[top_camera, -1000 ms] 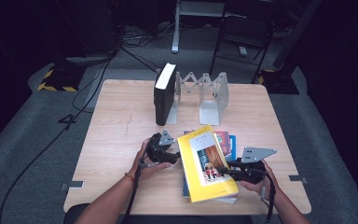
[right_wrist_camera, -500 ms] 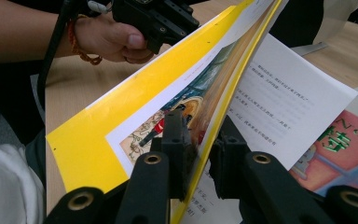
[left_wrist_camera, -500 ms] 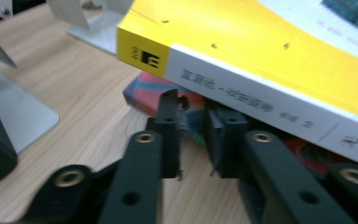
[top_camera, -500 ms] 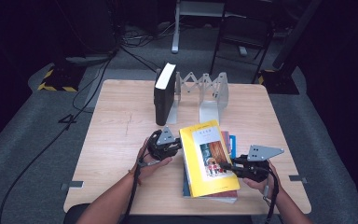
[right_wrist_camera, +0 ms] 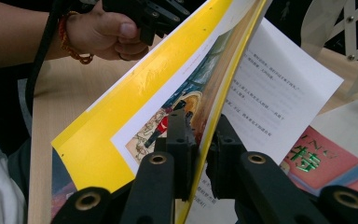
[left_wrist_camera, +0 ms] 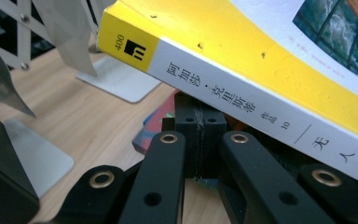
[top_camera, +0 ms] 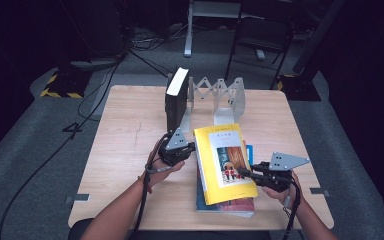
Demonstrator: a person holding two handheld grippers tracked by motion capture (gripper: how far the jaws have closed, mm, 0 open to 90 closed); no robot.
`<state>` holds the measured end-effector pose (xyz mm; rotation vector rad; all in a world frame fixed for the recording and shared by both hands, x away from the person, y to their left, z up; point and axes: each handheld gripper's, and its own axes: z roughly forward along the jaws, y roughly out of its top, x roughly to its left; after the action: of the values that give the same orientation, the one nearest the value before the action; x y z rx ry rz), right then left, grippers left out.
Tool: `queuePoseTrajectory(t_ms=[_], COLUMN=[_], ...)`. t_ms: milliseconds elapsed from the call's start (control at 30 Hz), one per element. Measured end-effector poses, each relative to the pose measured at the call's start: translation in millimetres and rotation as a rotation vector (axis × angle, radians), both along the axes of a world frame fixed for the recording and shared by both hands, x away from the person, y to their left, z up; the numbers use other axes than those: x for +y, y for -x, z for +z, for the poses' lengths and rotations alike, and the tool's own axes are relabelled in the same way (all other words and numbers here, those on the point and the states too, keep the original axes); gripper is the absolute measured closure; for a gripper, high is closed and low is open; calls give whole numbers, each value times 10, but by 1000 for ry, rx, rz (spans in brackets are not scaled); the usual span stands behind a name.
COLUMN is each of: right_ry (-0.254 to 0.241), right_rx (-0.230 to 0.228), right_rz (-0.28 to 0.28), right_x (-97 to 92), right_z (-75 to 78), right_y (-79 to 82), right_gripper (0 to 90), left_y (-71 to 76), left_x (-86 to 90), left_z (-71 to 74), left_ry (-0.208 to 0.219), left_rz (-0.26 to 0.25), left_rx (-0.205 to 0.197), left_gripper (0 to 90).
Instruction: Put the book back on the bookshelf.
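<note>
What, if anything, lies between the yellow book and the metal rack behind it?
Nothing visible: bare table separates the yellow book from the metal rack. The black book stands at the rack's left end; the slots to its right look free.

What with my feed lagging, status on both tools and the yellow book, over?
Left tool shut, tucked under yellow book spine. Right tool jaws just been closing, pinching its front cover. Book tilted up off the stack; nothing blocking.
</note>
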<state>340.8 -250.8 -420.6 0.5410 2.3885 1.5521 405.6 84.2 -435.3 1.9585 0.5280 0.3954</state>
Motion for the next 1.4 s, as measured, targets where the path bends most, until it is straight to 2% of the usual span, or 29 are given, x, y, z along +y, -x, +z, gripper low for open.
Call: queuePoseTrajectory(t_ms=[167, 367, 567, 800, 967, 1200, 1400], right_ry=[-10, 14, 36, 41, 32, 34, 40], right_rx=[-40, -97, -121, -146, -153, -170, -180], right_rz=[-1, 14, -12, -73, -97, -96, -88], right_x=[0, 59, 87, 70, 17, -9, -22], right_z=[41, 98, 116, 134, 106, 73, 64], right_y=[-23, -17, -15, -28, -14, 50, 88], right_gripper=[819, 830, 840, 859, 862, 867, 867], left_y=[-58, -91, -77, -75, -59, 30, 93], left_x=[-9, 12, -3, -99, -150, -128, -92], left_z=[156, 307, 457, 647, 673, 672, 644], left_ry=[29, 66, 57, 41, 43, 86, 92], left_rz=[5, 7, -12, -10, -23, -56, -64], left_rx=[-21, -39, -64, -100, -101, -102, -100], left_gripper=[889, 891, 891, 891, 891, 885, 858])
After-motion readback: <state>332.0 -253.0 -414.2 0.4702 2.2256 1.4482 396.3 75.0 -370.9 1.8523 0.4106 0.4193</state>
